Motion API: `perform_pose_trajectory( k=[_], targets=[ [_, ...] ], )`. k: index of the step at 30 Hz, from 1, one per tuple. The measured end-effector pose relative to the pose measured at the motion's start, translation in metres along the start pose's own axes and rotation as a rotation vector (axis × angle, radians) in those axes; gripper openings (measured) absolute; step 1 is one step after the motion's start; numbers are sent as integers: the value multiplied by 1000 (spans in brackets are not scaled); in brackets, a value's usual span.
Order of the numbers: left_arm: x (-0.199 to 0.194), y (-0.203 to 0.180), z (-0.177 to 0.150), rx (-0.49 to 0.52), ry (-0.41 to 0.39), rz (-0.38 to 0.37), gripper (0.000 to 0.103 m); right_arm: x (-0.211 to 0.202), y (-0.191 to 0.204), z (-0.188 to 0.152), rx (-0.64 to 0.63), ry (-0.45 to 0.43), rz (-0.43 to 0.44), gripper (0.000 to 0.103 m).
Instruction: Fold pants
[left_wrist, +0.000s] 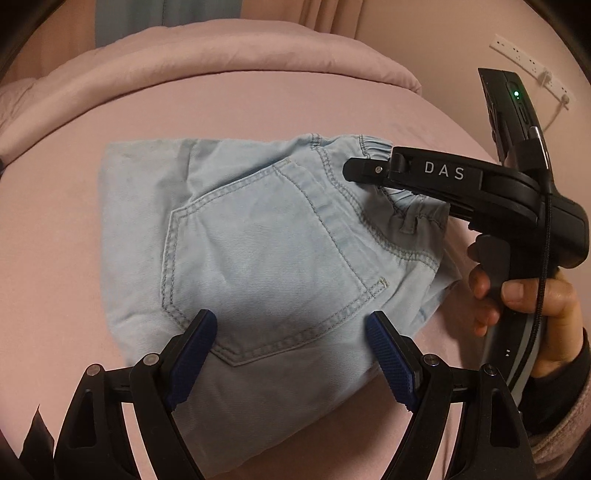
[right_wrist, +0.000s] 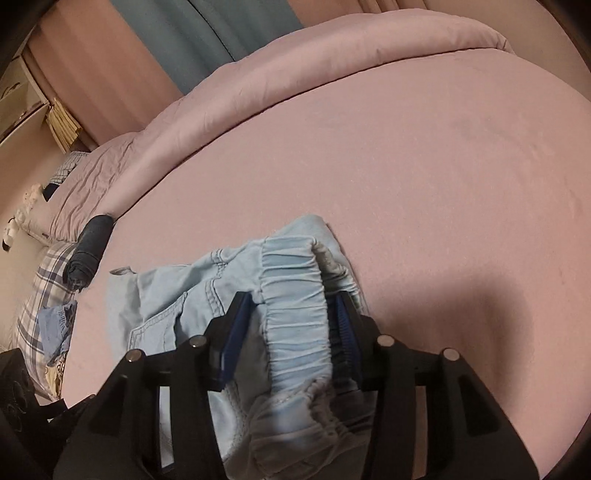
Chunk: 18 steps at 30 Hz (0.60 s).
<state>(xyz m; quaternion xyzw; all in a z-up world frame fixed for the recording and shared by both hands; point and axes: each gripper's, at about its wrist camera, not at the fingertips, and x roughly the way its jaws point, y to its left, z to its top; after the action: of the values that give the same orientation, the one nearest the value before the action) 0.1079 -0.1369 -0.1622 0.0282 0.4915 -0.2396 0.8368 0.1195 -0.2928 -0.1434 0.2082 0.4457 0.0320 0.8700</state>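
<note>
Light-blue denim pants (left_wrist: 258, 251) lie folded on the pink bed sheet (left_wrist: 55, 277), back pocket up and elastic waistband (left_wrist: 410, 210) at the right. My left gripper (left_wrist: 293, 350) hangs open just above their near part, one blue pad on each side of the pocket's point and neither touching the cloth. My right gripper (left_wrist: 373, 181), in a person's hand (left_wrist: 532, 302), reaches in from the right over the waistband. In the right wrist view the gathered waistband (right_wrist: 295, 332) fills the gap of the right gripper (right_wrist: 291, 299), with both pads against it.
A folded pink duvet (left_wrist: 221, 62) runs along the back of the bed. At the bed's left end are a rolled dark garment (right_wrist: 90, 251), a plaid pillow (right_wrist: 37, 295) and a small blue garment (right_wrist: 55, 325). A power strip (left_wrist: 532, 66) hangs on the wall.
</note>
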Motion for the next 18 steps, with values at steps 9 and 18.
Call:
perform_pose_trajectory(
  k=[9, 18],
  targets=[
    [-40, 6, -31, -1, -49, 43, 83, -65, 39, -4, -62, -167, -14, 50],
    [-23, 21, -37, -50, 29, 59, 83, -47, 43, -56, -150, 1, -106, 50]
  ],
)
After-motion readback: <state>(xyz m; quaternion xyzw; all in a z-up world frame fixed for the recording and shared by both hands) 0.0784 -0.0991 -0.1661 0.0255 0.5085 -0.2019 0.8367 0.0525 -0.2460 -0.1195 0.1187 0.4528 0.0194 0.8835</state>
